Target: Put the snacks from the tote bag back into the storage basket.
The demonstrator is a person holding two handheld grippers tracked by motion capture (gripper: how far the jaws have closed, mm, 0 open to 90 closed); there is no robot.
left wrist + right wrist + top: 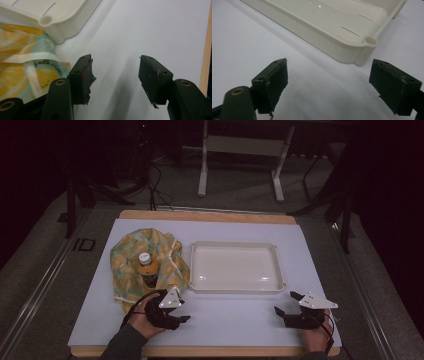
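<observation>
white table sheet [240,320]: cream tray [235,287] empty; bottle [147,270] on lemon-print cloth [125,265]; left gripper [184,318], right gripper [286,303] jaws wide.

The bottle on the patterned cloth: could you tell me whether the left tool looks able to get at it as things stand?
Probably yes. The left tool is open beside the cloth, and the bottle lies uncovered on top, with nothing between them; it would have to turn toward it.
</observation>
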